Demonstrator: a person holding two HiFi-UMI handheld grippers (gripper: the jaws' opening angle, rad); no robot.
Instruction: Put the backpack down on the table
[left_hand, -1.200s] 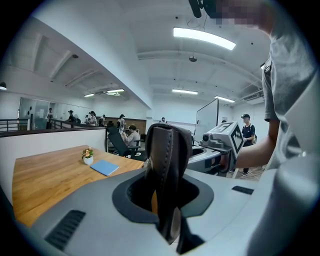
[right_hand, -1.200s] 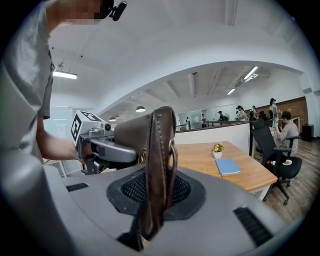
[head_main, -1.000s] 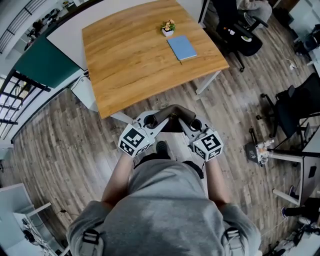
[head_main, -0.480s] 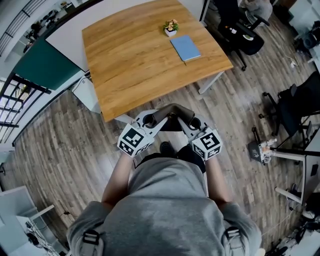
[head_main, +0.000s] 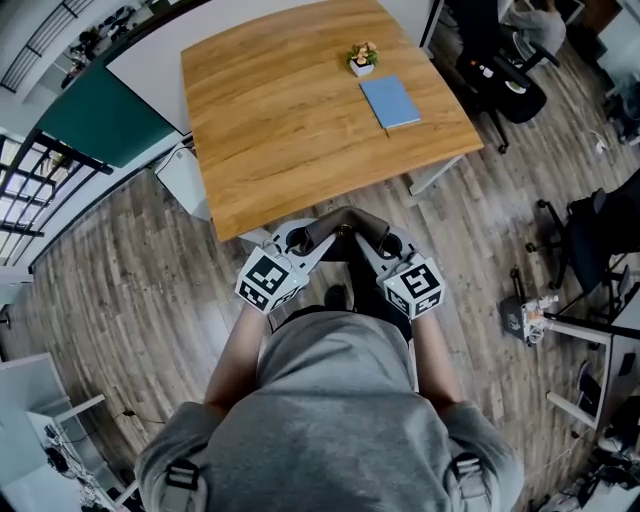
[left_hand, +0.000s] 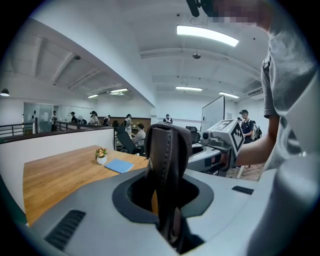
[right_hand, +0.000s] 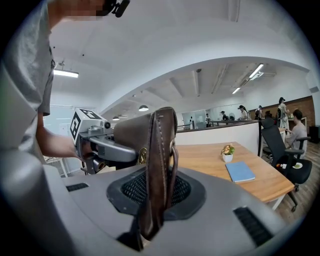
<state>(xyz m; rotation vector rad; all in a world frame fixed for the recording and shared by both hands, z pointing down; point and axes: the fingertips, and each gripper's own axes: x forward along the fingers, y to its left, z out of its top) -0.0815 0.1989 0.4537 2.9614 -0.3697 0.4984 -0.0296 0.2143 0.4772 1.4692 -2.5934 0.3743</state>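
Note:
A brown leather backpack (head_main: 344, 226) hangs between my two grippers, in front of my body and just short of the wooden table's (head_main: 280, 120) near edge. My left gripper (head_main: 307, 242) is shut on a brown leather strap (left_hand: 167, 160) of the bag. The right gripper (head_main: 371, 243) is shut on another leather strap (right_hand: 157, 165), with the bag's body to its left. Most of the bag is hidden below the grippers in the head view.
A blue book (head_main: 390, 102) and a small potted plant (head_main: 362, 57) lie at the table's far right. Black office chairs (head_main: 510, 75) stand right of the table. A white bin (head_main: 185, 178) sits at the table's left corner. Wooden floor lies all around.
Both grippers have come nearer the table's near edge with the backpack, and the table has slid to the right in the head view. The grips look unchanged.

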